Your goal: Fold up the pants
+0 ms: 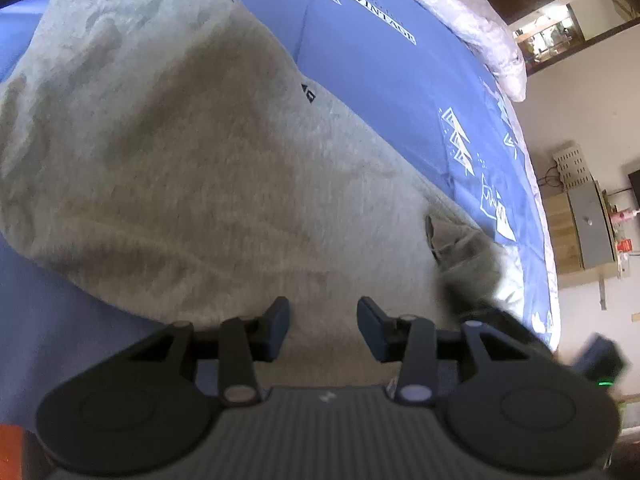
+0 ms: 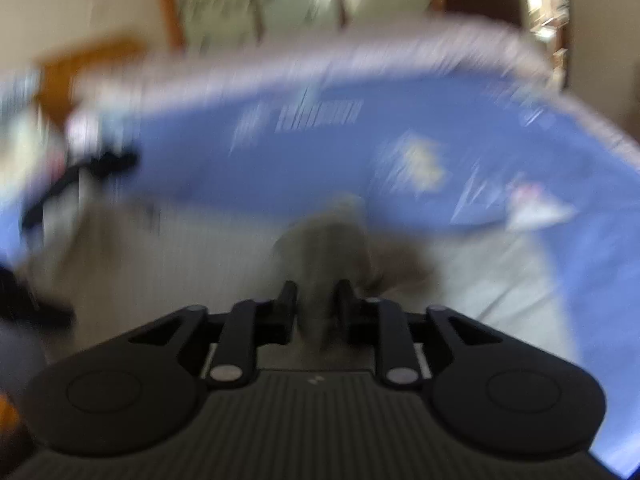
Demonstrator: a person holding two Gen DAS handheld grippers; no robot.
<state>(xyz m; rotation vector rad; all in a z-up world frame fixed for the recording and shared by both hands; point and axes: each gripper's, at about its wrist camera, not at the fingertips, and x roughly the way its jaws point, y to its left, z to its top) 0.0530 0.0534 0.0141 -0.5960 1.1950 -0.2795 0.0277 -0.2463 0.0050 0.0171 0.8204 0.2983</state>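
Left gripper: nearest the lens in the left wrist view. Its 2 fingers stand partly apart over the near hem of the pants. Nothing is between them and neither pad presses on cloth.

Pants: grey, fleece-like, spread on the blue patterned bed sheet. The garment should handle as soft, limp and light. It will sag and crease wherever it is unsupported, but it should not slip readily from rubber pads. Recommended hold: an edge or corner where layers stack, such as the hem or waistband, rather than the flat middle.

Right gripper: a bunched fold of grey cloth rises between its fingers, which stand narrowly apart at either side. Whether the pads actually pinch it cannot be told.

Limits of view:
- The right wrist view is heavily smeared by motion blur; the dark strap-like item at left cannot be identified.
- The right gripper appears only as a blurred dark shape at the right edge of the left wrist view.
- Which end of the pants is waistband or cuff is not clear.
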